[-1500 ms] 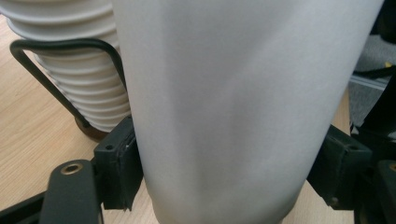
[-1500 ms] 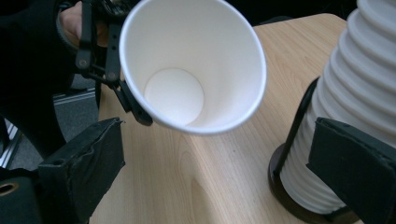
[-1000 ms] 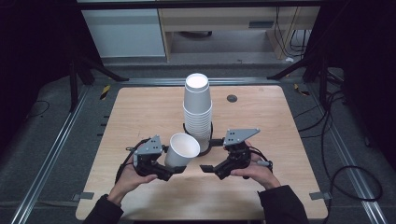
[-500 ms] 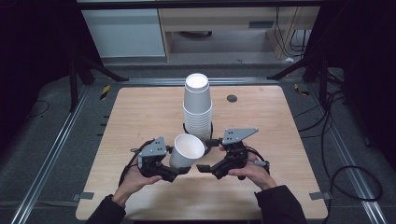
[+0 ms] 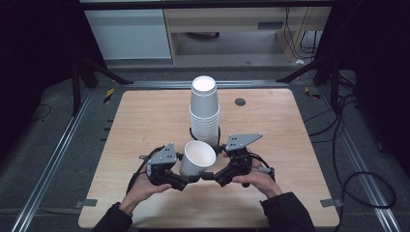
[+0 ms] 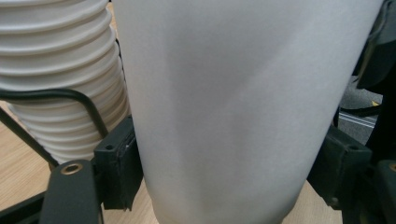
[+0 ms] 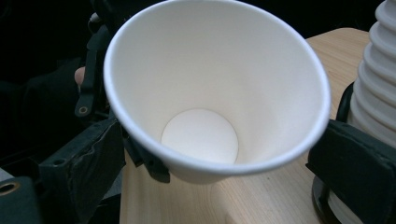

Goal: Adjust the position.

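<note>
White paper cup (image 5: 197,158) lies tilted near the surface's (image 5: 145,121) front edge, clamped at its base in my left tool (image 5: 186,180); my right tool (image 5: 209,176) stands wide about its rim, unpinched; I'd close gently, avoiding crushing; the cup stack (image 5: 205,108) crowds just behind, sides open.

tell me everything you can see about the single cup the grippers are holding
The single cup is plain white, paper by the look, tapered, with a rolled rim and a round flat bottom, and empty. It is tilted, mouth facing up and right in the high view, in front of the cup stack. The left gripper has its jaws shut on its lower wall; the right gripper flanks it.
</note>
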